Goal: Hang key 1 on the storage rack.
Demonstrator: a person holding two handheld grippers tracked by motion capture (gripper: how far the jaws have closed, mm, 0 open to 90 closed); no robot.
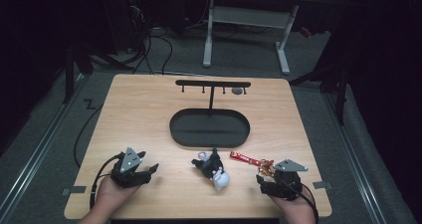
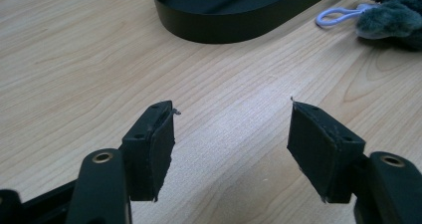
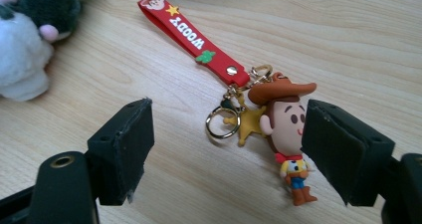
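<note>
A white-legged desk [image 1: 246,15] stands on grey carpet [image 1: 318,109] in a dark room.

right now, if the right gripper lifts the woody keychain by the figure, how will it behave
The keychain likely goes floppy: its red strap joins the figure only through small rings, so it should dangle. It looks light. The rounded head may slip between the right gripper's open jaws.

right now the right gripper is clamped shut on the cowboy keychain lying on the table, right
Not quite. The right gripper is open, not clamped: in the right gripper view its jaws stand wide apart, with the cowboy keychain lying on the table between them, the right pad close beside its head.
</note>
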